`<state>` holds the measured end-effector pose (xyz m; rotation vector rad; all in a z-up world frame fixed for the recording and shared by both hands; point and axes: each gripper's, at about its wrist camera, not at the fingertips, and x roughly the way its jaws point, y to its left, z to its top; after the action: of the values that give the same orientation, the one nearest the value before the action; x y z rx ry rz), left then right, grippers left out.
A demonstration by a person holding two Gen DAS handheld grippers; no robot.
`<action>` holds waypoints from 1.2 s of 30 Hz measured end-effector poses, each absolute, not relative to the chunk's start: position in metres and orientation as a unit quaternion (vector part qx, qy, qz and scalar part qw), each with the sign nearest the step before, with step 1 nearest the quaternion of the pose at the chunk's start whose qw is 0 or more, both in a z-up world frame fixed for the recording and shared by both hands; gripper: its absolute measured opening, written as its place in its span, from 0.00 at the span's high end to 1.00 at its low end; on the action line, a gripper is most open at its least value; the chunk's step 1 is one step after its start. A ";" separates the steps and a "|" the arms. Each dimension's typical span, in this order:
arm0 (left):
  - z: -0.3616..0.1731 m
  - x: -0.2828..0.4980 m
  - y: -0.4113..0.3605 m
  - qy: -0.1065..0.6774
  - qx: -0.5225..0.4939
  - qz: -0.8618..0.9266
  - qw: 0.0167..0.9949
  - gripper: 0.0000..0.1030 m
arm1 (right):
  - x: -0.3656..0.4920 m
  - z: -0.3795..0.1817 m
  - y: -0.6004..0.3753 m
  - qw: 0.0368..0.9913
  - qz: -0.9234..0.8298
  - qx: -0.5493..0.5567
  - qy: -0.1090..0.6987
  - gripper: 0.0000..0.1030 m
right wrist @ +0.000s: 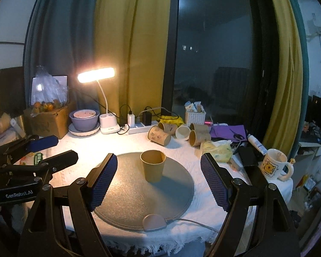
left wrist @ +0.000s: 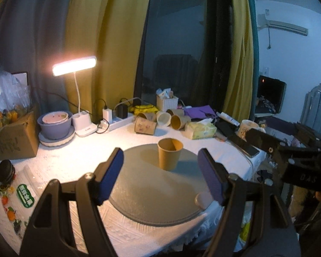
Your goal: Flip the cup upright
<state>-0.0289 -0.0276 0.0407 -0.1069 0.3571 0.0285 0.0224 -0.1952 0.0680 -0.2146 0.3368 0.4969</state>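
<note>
A brown paper cup (left wrist: 169,153) stands upright, mouth up, on a round grey mat (left wrist: 152,188); it also shows in the right wrist view (right wrist: 153,165), on the mat (right wrist: 143,197). My left gripper (left wrist: 160,175) is open and empty, a short way in front of the cup. My right gripper (right wrist: 159,178) is open and empty, also in front of the cup. The left gripper shows at the left of the right wrist view (right wrist: 51,150); the right gripper's body shows at the right of the left wrist view.
Several paper cups (right wrist: 160,136) lie on their sides behind the mat. A lit desk lamp (right wrist: 96,75), bowls (right wrist: 84,118), a power strip (right wrist: 139,126), a cardboard box (right wrist: 47,122), a tissue pack (right wrist: 217,148) and a mug (right wrist: 274,165) surround the mat.
</note>
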 end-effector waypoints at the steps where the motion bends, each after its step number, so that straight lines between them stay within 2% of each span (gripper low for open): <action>1: 0.043 -0.031 -0.028 0.174 -0.052 0.014 0.983 0.29 | 0.020 0.070 -0.195 0.950 0.245 -0.105 0.163 0.19; 8: 0.054 -0.044 -0.029 0.149 -0.055 0.004 0.987 0.29 | 0.007 0.081 -0.199 0.950 0.248 -0.106 0.157 0.19; 11: 0.058 -0.051 -0.030 0.139 -0.056 -0.003 0.989 0.16 | 0.003 0.085 -0.203 0.951 0.247 -0.106 0.155 0.19; 12: 0.060 -0.054 -0.030 0.136 -0.058 -0.006 0.989 0.15 | 0.001 0.087 -0.204 0.951 0.246 -0.106 0.153 0.19; 36: 0.082 -0.074 -0.042 0.100 -0.037 -0.010 0.994 0.15 | -0.015 0.102 -0.214 0.954 0.251 -0.099 0.131 0.19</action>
<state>-0.0742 -0.0418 0.0825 -0.0740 0.2011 -0.0208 -0.0149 -0.2136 0.1022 -0.2015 0.2658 0.5089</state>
